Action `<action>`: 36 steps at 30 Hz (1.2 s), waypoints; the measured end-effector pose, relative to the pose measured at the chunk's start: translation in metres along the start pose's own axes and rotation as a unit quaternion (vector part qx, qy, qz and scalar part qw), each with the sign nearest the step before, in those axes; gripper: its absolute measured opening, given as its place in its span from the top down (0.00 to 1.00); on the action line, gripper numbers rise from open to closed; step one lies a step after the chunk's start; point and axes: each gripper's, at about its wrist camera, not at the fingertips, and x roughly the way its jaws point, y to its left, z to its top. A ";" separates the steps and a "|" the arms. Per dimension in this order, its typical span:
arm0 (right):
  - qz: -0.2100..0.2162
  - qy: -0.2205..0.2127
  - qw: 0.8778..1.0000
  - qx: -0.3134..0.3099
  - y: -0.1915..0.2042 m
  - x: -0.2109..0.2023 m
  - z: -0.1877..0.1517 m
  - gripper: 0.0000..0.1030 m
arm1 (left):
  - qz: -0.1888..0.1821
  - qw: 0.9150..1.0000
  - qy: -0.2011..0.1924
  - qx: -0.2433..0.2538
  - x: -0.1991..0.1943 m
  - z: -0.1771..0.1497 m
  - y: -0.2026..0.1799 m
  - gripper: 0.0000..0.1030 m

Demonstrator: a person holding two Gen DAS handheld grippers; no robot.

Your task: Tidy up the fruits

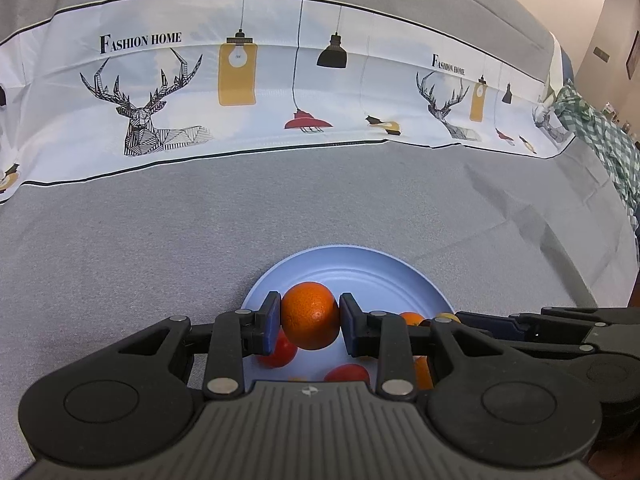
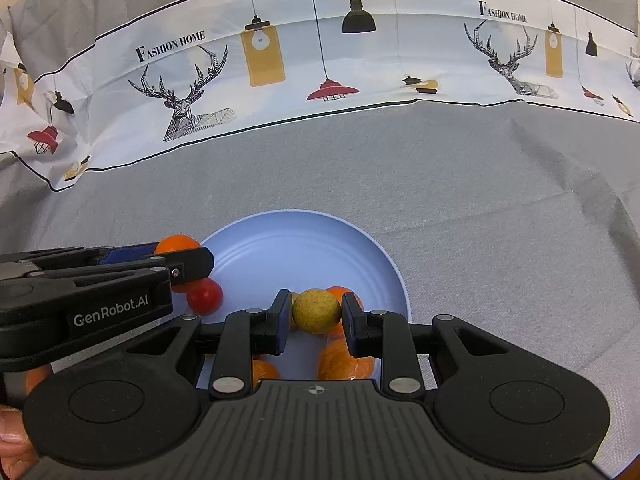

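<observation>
A light blue plate (image 1: 360,268) lies on the grey cloth and holds several fruits. My left gripper (image 1: 310,322) is shut on an orange (image 1: 310,316) just above the plate's near left part; a red tomato (image 1: 280,354) lies under it. The plate (image 2: 304,240) shows in the right wrist view too. My right gripper (image 2: 316,316) is shut on a yellow-green round fruit (image 2: 316,310) above several oranges (image 2: 344,360). The left gripper (image 2: 176,264) with its orange (image 2: 178,243) enters from the left, above a red tomato (image 2: 205,295).
A white printed cloth (image 1: 260,80) with deer and lamps crosses the grey tablecloth (image 1: 160,248) behind the plate. A green checked cloth (image 1: 604,136) lies at the far right. A hand (image 2: 12,440) shows at the lower left of the right wrist view.
</observation>
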 end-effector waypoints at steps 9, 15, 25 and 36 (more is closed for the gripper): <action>0.000 0.005 1.000 0.001 0.000 0.000 0.000 0.72 | -0.007 1.000 0.005 0.000 0.000 0.000 -0.001 0.66; -0.008 0.004 1.000 -0.006 0.002 0.001 0.000 0.54 | -0.006 1.000 0.002 -0.003 0.000 0.000 0.000 0.66; -0.020 -0.003 1.000 -0.013 0.000 -0.005 -0.001 0.42 | 0.005 1.000 -0.011 -0.015 -0.009 -0.001 0.006 0.65; -0.043 -0.058 0.997 -0.025 -0.007 -0.032 -0.005 0.03 | 0.059 0.995 -0.075 0.007 -0.066 -0.018 0.019 0.35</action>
